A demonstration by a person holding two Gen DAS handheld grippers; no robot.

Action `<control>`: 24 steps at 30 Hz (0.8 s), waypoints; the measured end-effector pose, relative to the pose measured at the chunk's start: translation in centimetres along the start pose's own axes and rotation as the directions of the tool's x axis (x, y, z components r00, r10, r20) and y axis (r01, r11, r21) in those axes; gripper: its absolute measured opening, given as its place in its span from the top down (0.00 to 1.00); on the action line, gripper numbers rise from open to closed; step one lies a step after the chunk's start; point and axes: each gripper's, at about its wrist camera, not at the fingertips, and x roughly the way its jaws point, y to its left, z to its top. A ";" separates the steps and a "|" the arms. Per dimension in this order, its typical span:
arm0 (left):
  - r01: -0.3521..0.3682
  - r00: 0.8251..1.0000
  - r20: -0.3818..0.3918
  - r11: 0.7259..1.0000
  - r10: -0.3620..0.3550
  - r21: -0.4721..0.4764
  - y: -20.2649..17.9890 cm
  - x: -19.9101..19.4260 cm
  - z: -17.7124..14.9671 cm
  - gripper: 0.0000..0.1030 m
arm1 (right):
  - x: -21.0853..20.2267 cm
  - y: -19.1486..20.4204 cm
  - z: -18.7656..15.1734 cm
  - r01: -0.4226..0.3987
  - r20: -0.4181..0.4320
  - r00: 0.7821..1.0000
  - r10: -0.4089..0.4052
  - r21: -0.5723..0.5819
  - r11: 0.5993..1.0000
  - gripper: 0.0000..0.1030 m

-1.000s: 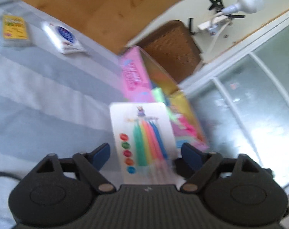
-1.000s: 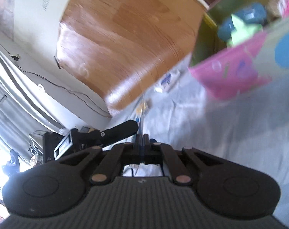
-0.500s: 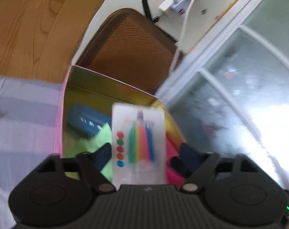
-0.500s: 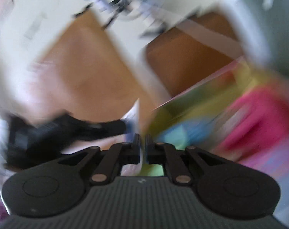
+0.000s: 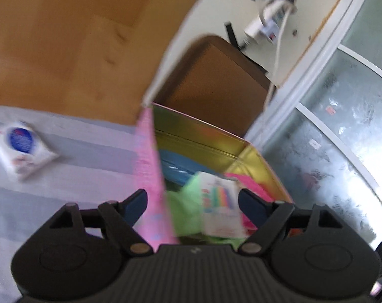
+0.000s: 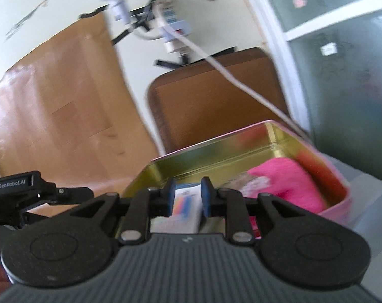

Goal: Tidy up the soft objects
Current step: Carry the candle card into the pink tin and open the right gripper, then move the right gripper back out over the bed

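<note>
A pink tin box [image 5: 146, 151] with a gold inside stands on the striped grey cloth. In it lie a blue pouch [image 5: 175, 162], a green cloth [image 5: 184, 204], a pink cloth [image 6: 286, 181] and a white card of coloured candles [image 5: 221, 202], which rests on the green cloth. My left gripper [image 5: 193, 202] hangs open over the box's near wall, holding nothing. My right gripper [image 6: 188, 197] is over the box [image 6: 216, 146] with its jaws opening. The card [image 6: 187, 209] shows in the gap below them, and the pads do not press it.
A white packet with a blue circle [image 5: 21, 149] lies on the cloth to the left of the box. Behind the box are a brown chair back [image 6: 211, 106], a wooden floor, a wall with cables and a lamp, and frosted glass doors on the right.
The candle card, held upright between the left fingers earlier, now lies in the box. The right jaws went from shut to partly open, and both grippers swung towards the box.
</note>
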 end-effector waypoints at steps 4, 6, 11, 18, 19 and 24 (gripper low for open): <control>-0.141 0.989 0.041 0.989 0.139 0.046 3.3 -3.8 -1.4 0.21 | 0.1 3.8 -1.0 -0.083 -0.032 0.996 0.081 -0.061 0.995 0.75; -0.218 0.975 0.046 0.975 0.216 0.039 5.4 -5.3 -2.2 0.21 | 0.1 6.1 -1.7 -0.131 -0.055 0.990 0.126 -0.099 0.986 0.75; -0.383 0.922 0.065 0.924 0.381 0.014 9.6 -8.1 -3.8 0.21 | 0.8 11.7 -4.5 -0.227 -0.138 0.970 0.201 -0.210 0.951 0.75; -0.513 0.856 0.103 0.858 0.507 0.031 12.7 -10.0 -5.0 0.21 | 2.0 16.5 -7.9 -0.282 -0.252 0.944 0.213 -0.283 0.917 0.75; -0.525 0.848 0.107 0.851 0.519 0.030 13.1 -10.2 -5.1 0.21 | 2.1 17.0 -8.1 -0.283 -0.260 0.943 0.209 -0.292 0.914 0.75; -0.569 0.818 0.118 0.822 0.564 0.022 14.6 -10.7 -5.4 0.21 | 2.9 18.5 -9.0 -0.280 -0.294 0.938 0.184 -0.330 0.902 0.75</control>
